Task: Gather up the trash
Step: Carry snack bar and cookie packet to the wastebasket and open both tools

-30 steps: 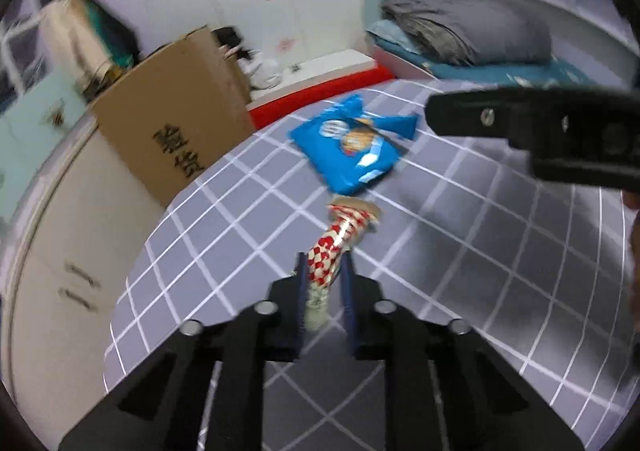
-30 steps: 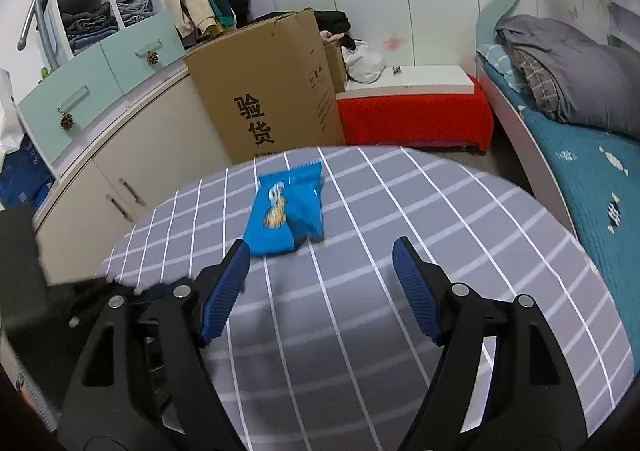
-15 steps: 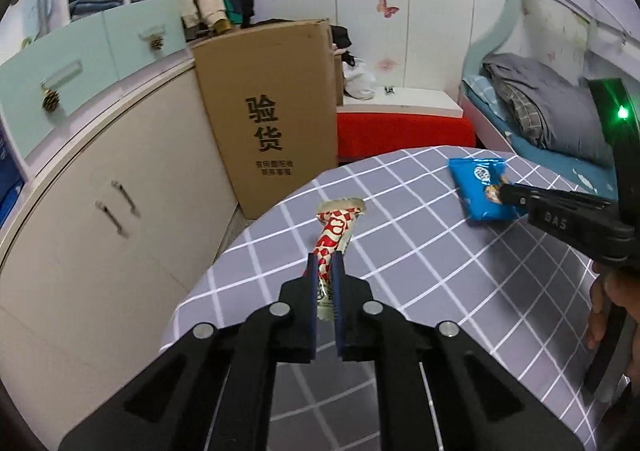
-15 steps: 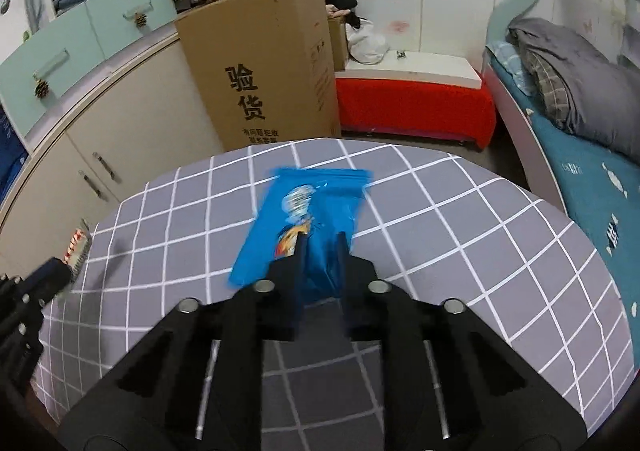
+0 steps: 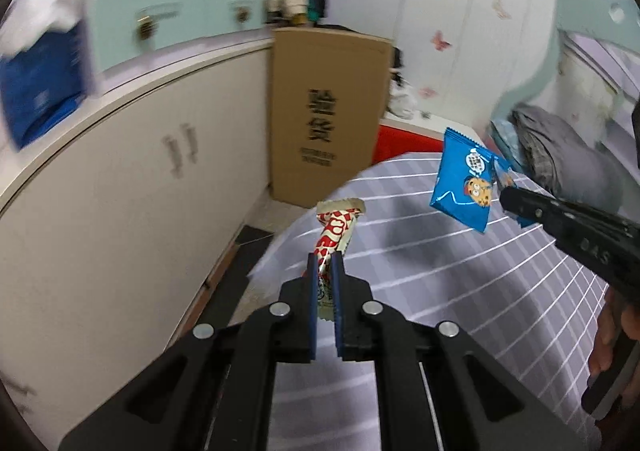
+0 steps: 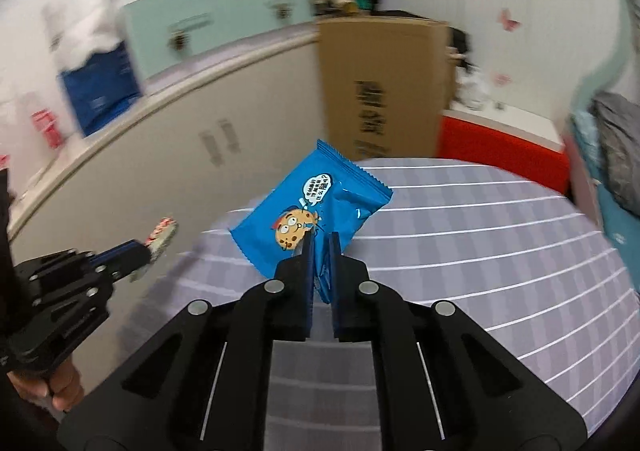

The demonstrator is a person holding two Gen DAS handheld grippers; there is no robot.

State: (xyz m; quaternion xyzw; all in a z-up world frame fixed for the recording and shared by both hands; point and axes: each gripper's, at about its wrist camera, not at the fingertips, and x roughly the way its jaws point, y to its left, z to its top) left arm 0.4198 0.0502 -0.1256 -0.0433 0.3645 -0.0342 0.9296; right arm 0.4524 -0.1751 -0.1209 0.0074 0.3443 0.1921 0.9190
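My left gripper is shut on a red-and-white candy wrapper and holds it in the air over the left edge of the round grey checked table. My right gripper is shut on a blue cookie packet and holds it above the table. In the left wrist view the blue packet hangs from the right gripper at the right. In the right wrist view the left gripper with the candy wrapper shows at the left.
A tall cardboard box stands on the floor behind the table, beside a curved white cabinet. A red bench and a bed with grey bedding lie to the right. The background is blurred by motion.
Both grippers have lifted their wrappers off the table and swung left toward the cabinet. The right gripper closed on the blue packet about half a second ago.
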